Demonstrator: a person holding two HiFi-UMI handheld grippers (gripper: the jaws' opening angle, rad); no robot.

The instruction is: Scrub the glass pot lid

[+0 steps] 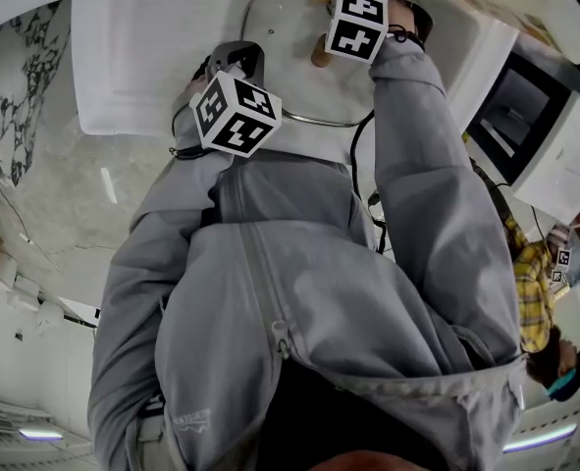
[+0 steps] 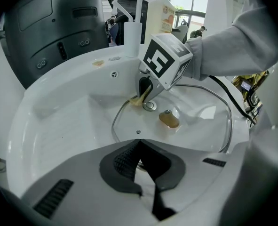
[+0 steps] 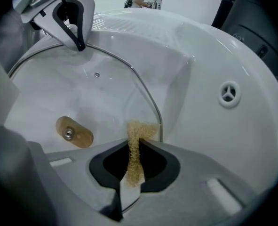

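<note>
I am holding the glass pot lid [image 3: 82, 98] down in the white sink [image 3: 214, 46], where it is lying with its wooden knob [image 3: 74, 132] facing up. My left gripper [image 2: 139, 142] is sitting at the lid's metal rim on one side of the knob, its fingers clenched fully together. I cannot tell whether they are pinching the rim itself or only pressing on it. My right gripper [image 3: 135, 141] is working at the rim on the other side of the knob, its fingers grasping a tan fibrous scrub pad [image 3: 141, 128] whose tuft is sticking out past the tips and touching the lid's edge. I am judging that the scrubbing is only starting, at the rim. The main risk, I think, is the lid skating or tipping on the slick basin: pushing hard this far out from the knob could lever it up against my weak left hold and knock glass on porcelain. The pad is also being held by a thin pinch, so a snag on the metal band could be dragging it out, leaving bare fingers scraping the glass.
</note>
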